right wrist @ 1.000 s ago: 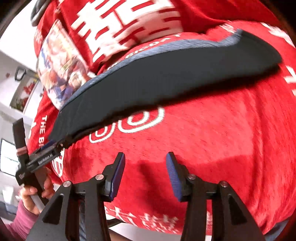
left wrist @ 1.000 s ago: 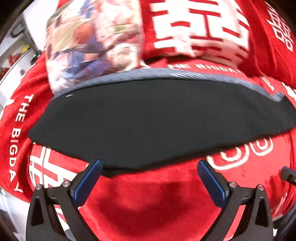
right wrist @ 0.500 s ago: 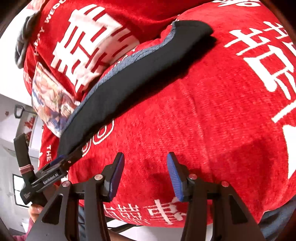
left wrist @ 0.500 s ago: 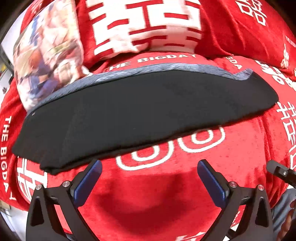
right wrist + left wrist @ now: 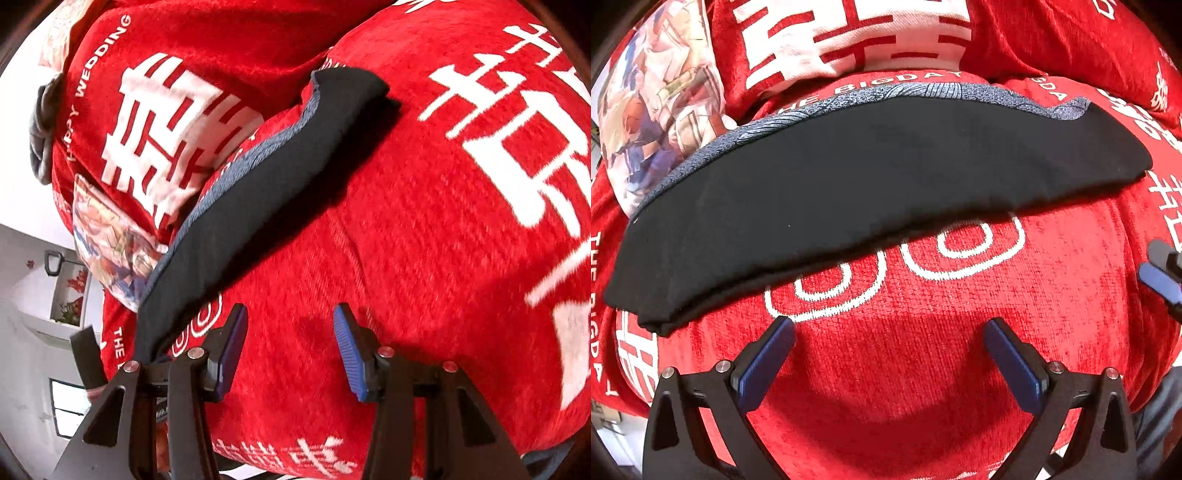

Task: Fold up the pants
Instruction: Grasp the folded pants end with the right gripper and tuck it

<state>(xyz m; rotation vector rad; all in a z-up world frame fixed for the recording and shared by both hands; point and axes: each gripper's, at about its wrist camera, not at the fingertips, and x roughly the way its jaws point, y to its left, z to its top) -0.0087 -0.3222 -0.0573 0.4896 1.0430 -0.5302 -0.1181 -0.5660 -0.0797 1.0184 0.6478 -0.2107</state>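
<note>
The black pants (image 5: pixel 849 195) lie folded in a long flat band across the red blanket (image 5: pixel 923 332), with a grey patterned strip along their far edge. My left gripper (image 5: pixel 888 332) hovers just in front of the pants' near edge, open, nothing between its blue pads. In the right wrist view the same pants (image 5: pixel 258 192) run diagonally from upper right to lower left. My right gripper (image 5: pixel 288 325) stands open over bare blanket, to the right of the pants' near edge, and holds nothing. Its blue fingertip (image 5: pixel 1160 284) shows at the left view's right edge.
A red cushion with white characters (image 5: pixel 857 37) and a printed picture pillow (image 5: pixel 661 110) lie behind the pants. The red blanket (image 5: pixel 443 221) covers the whole surface. A white wall with a shelf (image 5: pixel 48 295) shows at the left of the right wrist view.
Both grippers have drawn back from the pants and shifted right. The left view now shows the full band; the right view has rolled, with more bare blanket.
</note>
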